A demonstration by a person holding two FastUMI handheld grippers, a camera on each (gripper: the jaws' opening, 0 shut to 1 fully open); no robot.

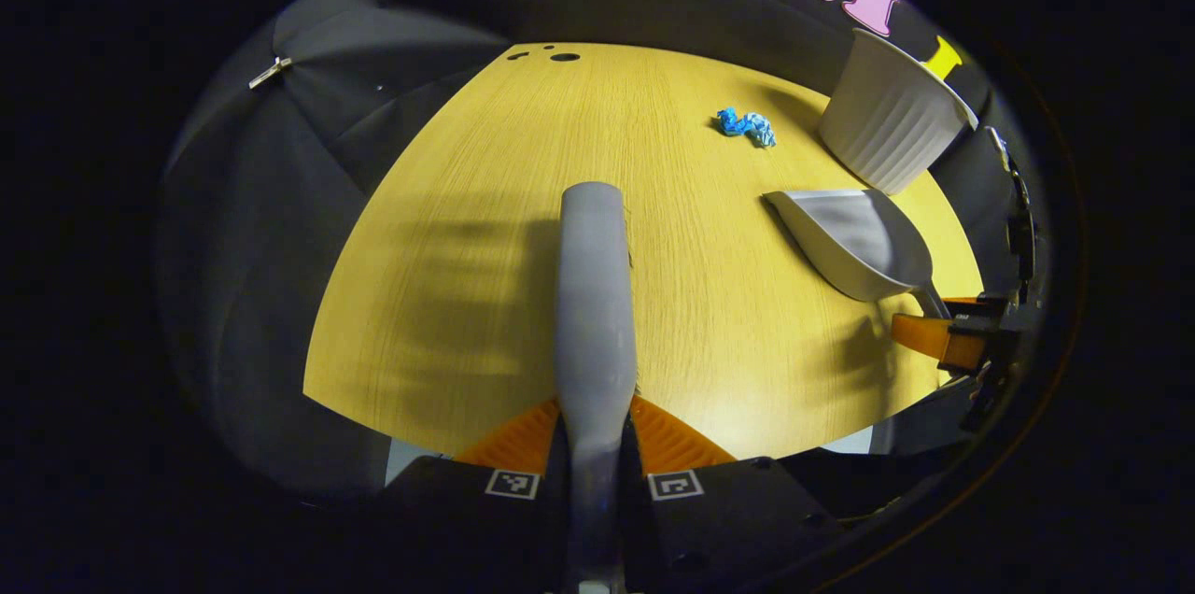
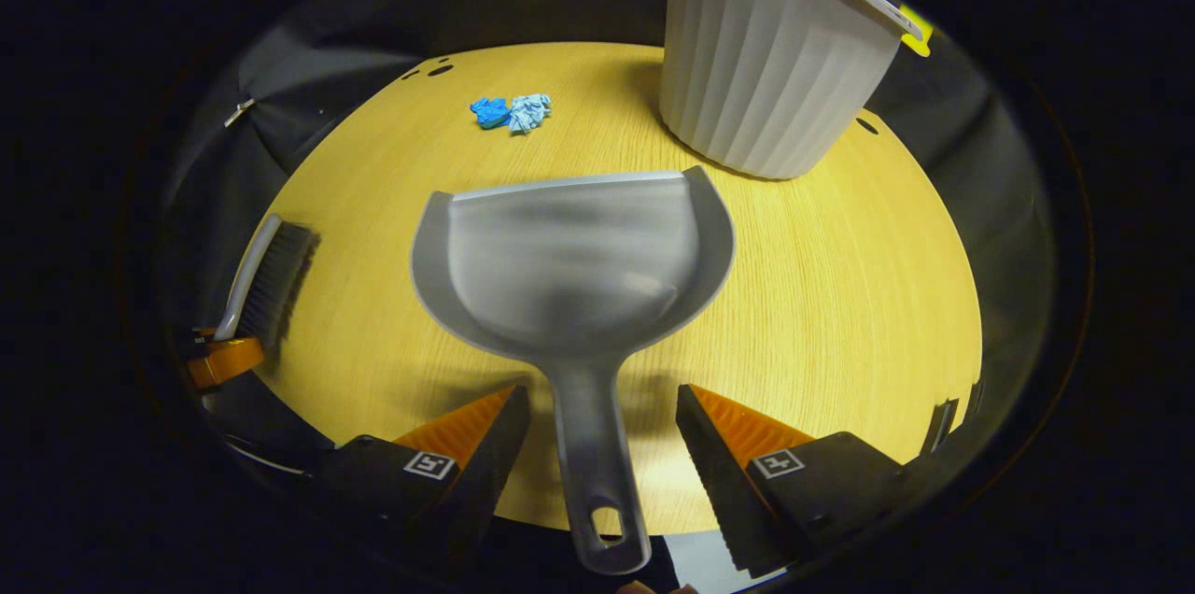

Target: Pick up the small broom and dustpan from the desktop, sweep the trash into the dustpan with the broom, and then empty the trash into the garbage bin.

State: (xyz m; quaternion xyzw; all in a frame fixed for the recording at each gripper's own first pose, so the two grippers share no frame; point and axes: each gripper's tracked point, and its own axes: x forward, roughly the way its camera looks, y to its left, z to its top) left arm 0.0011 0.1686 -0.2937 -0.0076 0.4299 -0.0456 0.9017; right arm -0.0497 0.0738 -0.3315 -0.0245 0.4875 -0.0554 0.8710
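Note:
In the left gripper view, the grey broom (image 1: pixel 595 295) runs straight ahead from my left gripper (image 1: pixel 596 415), which is shut on its handle. The right gripper view shows that broom (image 2: pixel 271 281) at far left, bristles toward the table. The grey dustpan (image 2: pixel 569 267) lies on the yellow table (image 2: pixel 840 295), mouth facing away. Its handle (image 2: pixel 593 463) passes between the fingers of my right gripper (image 2: pixel 597 417), which stands open with a gap on each side. A crumpled blue and pale paper wad (image 2: pixel 512 112) lies beyond the pan. The white ribbed bin (image 2: pixel 766 62) stands at the far right.
The table's far edge has small round holes (image 1: pixel 565 57). Black cloth walls close in on every side. From the left gripper view the dustpan (image 1: pixel 854 239), bin (image 1: pixel 892 113) and paper wad (image 1: pixel 747 125) sit to the right, with bare wood (image 1: pixel 448 295) on the left.

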